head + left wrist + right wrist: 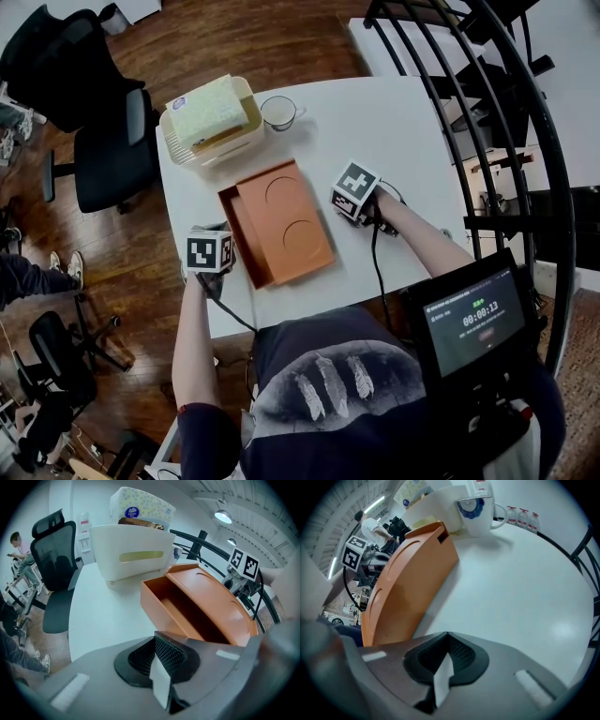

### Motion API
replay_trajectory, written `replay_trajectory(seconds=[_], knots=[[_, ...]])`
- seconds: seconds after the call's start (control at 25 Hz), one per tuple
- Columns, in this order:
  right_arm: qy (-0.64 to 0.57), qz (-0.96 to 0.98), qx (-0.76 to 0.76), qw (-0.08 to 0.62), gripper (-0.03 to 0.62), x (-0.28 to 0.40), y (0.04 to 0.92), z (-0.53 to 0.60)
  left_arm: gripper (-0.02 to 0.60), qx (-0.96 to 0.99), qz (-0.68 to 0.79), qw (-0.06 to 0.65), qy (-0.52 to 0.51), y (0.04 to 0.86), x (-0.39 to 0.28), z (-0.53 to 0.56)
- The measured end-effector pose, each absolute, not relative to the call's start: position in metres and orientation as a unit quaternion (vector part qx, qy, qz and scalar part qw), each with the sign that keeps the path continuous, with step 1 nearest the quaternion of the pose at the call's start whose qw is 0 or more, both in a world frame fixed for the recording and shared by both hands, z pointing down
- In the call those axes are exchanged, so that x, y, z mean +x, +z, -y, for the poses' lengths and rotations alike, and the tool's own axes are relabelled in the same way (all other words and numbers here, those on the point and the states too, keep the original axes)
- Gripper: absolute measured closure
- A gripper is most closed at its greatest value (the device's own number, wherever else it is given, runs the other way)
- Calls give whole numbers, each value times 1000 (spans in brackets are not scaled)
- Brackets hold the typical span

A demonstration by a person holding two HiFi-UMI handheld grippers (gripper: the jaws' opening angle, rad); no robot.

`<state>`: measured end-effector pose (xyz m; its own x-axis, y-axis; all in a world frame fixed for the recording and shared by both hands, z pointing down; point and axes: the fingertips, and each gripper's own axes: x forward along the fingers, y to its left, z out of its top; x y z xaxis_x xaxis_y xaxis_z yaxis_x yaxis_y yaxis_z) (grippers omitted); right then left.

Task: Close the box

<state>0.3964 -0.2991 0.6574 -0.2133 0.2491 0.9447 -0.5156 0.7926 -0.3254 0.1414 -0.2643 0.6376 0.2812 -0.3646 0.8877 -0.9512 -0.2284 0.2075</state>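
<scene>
An orange box [281, 223] lies in the middle of the white table [394, 131]. Its lid [213, 597], marked with two round impressions, rests tilted over the tray and leaves a gap along the left side, where the hollow inside [180, 613] shows. My left gripper [216, 249] sits at the box's near left corner, jaws shut on nothing [159, 637]. Just off the right side of the box is my right gripper [347, 199], also shut and empty [446, 635], facing the lid's outer face [408, 583].
A white basket [208, 131] with a tissue pack stands behind the box, a mug [278, 112] beside it. Black office chairs [94, 112] stand left of the table, a black railing [487, 112] curves on the right. A screen [473, 319] hangs near the person's chest.
</scene>
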Motion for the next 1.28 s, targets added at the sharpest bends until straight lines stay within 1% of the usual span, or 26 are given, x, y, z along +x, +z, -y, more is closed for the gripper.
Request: replay_trajectory(seconds=[1.28], knots=[[295, 715, 93, 627, 589, 394, 658, 297, 566, 715, 445, 394, 367, 633, 172, 275]])
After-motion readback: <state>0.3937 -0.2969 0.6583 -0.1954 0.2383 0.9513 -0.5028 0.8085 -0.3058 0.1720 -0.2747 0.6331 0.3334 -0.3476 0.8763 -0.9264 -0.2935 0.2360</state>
